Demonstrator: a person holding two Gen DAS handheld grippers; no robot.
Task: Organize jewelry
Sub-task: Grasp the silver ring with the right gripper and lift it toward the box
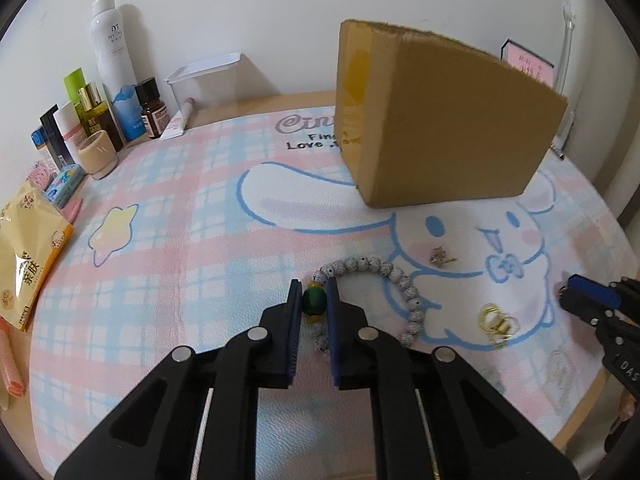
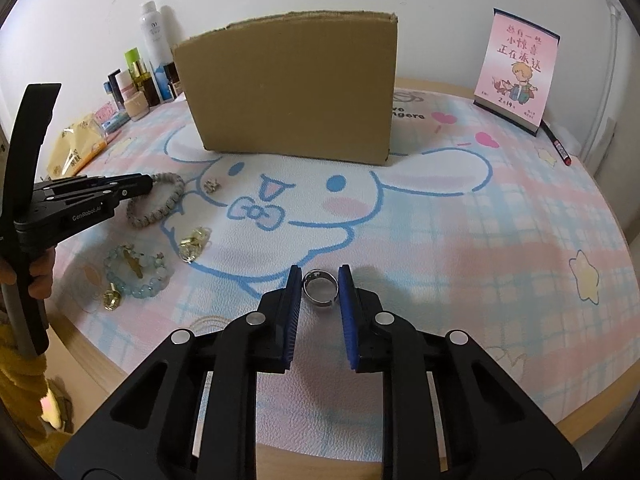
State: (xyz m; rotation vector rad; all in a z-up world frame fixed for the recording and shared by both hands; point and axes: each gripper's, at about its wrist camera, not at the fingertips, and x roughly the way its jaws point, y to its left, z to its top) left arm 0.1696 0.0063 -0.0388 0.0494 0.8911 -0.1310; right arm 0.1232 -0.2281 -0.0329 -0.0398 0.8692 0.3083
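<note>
A grey speckled bead bracelet (image 1: 394,276) with a green bead (image 1: 313,300) lies on the cartoon mat. My left gripper (image 1: 313,292) has its jaws around the green bead, touching or nearly touching it; it also shows in the right wrist view (image 2: 150,184) at the bracelet (image 2: 160,204). A silver ring (image 2: 319,287) lies on the mat between the jaws of my right gripper (image 2: 320,278), which is open with small gaps either side. A gold piece (image 1: 496,322) (image 2: 194,242), a small charm (image 1: 440,257) (image 2: 211,185) and a pale blue bead bracelet (image 2: 136,272) lie nearby.
A cardboard box (image 1: 440,120) (image 2: 296,88) stands at the back of the mat. Cosmetic bottles (image 1: 108,80) and packets (image 1: 24,256) line the left edge. A pink calendar (image 2: 516,72) and a pen (image 2: 556,144) are at the right back. A gold ring (image 2: 112,299) lies near the front left edge.
</note>
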